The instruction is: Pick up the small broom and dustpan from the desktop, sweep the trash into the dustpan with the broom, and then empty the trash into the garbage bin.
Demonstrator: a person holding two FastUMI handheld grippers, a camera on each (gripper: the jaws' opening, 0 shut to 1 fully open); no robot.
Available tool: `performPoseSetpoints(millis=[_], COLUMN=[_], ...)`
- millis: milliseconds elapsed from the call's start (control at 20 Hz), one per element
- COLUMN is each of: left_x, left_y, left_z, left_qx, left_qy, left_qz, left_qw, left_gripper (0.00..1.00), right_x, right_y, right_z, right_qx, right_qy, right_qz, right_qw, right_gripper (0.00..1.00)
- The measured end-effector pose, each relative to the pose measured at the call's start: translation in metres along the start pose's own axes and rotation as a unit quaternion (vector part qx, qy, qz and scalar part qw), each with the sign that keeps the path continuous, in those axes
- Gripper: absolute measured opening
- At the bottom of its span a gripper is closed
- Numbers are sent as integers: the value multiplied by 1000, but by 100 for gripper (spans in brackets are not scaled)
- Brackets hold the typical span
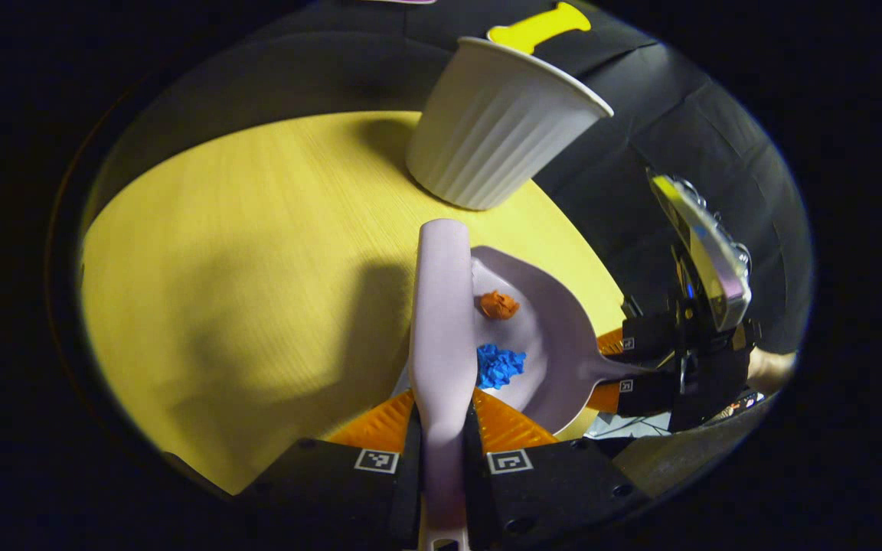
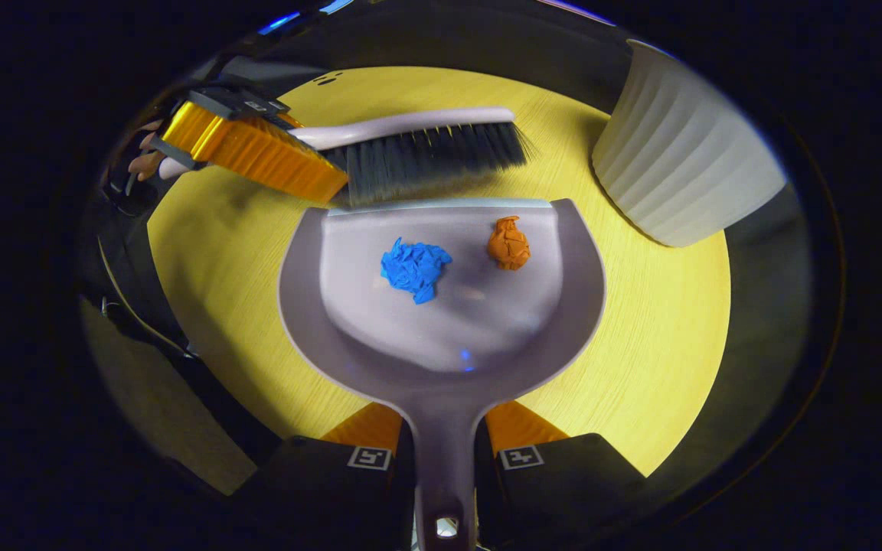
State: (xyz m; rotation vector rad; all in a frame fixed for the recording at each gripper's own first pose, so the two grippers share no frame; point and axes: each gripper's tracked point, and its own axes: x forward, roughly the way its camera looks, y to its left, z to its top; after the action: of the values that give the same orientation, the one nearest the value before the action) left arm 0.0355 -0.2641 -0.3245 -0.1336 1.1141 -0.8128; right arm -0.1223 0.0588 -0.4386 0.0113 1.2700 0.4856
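Both scraps lie in the dustpan, broom at its lip, bin close by.

The right gripper [image 2: 443, 451] is clamped on the handle of the dustpan [image 2: 441, 329], which stretches straight ahead of its fingers over the yellow desktop [image 2: 663, 329]. In the pan ahead lie a blue paper wad [image 2: 415, 268] and, to its right, an orange paper wad [image 2: 508, 242], well apart. Beyond the pan's front lip the broom [image 2: 418, 145] lies crosswise, bristles down at the lip, its handle pinched by the left gripper [image 1: 441, 440]. The ribbed white garbage bin [image 2: 678, 168] stands ahead and right of the pan, just beside it.
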Motion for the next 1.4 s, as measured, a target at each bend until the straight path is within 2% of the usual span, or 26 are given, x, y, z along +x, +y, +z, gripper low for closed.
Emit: performPoseSetpoints(millis=[150,200,250,300,600,800,1050,1200,1400], left_x=[-12,-15,-18,-20,-2,4,-1,-2,-7], left_y=[14,18,25,30,41,41,38,37,37], left_z=[3,0,-5,-7,-23,-23,-20,-20,-16], left_qx=[-13,-11,-8,-8,-15,-33,-50,-52,-51], left_qy=[-39,-46,-48,-50,-38,-38,-40,-37,-29], left_qz=[49,69,86,99,147,141,132,133,137], left_qw=[998,997,995,994,988,989,989,989,989], left_gripper=[28,28,28,27,27,28,28,27,28], right_x=[-14,-23,-31,-38,-111,-166,-221,-241,-245], right_y=[3,2,1,-2,-36,-77,-158,-218,-269], right_z=[-1,-1,-1,0,7,40,81,102,133], right_qx=[40,57,73,86,112,144,149,143,114], right_qy=[-10,-12,-16,-20,-35,-64,-87,-76,-54], right_qz=[-12,-13,-14,-16,-56,-72,-125,-162,-210], right_qw=[999,998,997,996,991,985,977,973,969], right_gripper=[36,32,37,37,36,36,36,36,36])
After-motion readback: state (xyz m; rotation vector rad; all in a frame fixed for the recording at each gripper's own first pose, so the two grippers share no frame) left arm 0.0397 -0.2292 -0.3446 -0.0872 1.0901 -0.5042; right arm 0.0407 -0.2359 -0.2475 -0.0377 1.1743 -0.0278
